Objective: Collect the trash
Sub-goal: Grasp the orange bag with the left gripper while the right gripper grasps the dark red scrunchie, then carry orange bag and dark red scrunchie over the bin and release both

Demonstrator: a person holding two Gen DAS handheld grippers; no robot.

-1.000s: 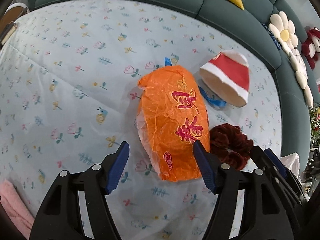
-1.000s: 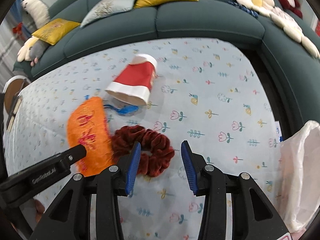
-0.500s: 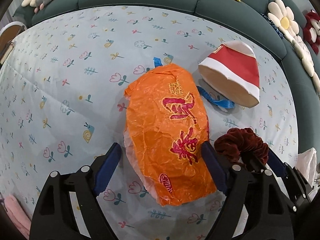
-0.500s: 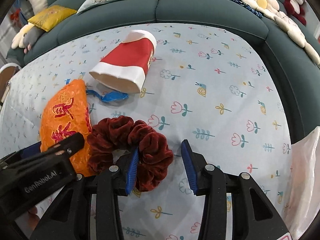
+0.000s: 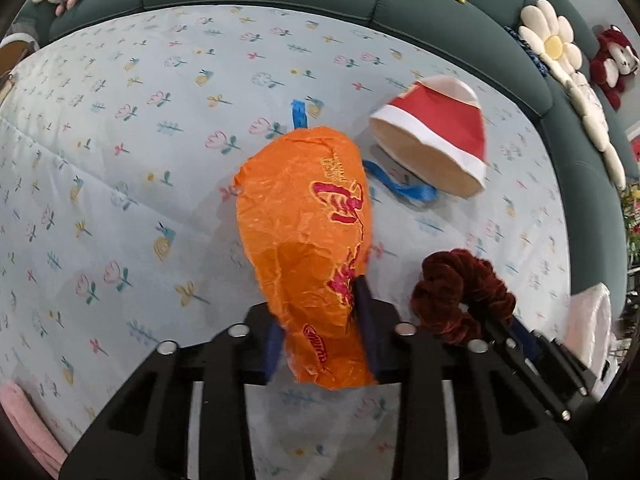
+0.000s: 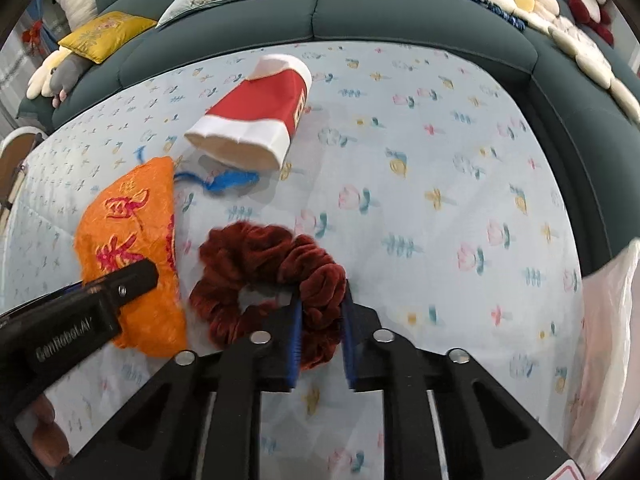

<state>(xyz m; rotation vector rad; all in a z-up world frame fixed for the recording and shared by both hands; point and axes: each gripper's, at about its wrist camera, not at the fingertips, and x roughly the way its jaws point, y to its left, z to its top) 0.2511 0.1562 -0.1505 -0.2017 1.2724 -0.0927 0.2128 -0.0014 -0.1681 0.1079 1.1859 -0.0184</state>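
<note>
Both grabs are happening at once here. My left gripper is closing on the crinkled orange plastic wrapper with red lettering, and its blue pads are already squeezing the near end, which puckers up between them. My right gripper is closing too, pinching one side of the dark red velvet scrunchie, with the fabric bunched between its pads.

Everything lies on the pale blue flower-print sheet that covers the cushion, roughly mid-sheet and toward the near edge. The wrapper's long axis runs straight away from the left gripper toward the far edge, so I'm holding it by one end and the rest will dangle when it lifts. The scrunchie sits just beside it on the right, its loop spreading left of the right gripper, close to the wrapper's edge; I can't tell if they touch.

Farther back lie a squashed red and white paper cup on its side and a blue ribbon scrap, both untouched. The thin white plastic bag hangs at the sheet's right edge, nearer my right hand, so I'd guess the scrunchie goes in first.
</note>
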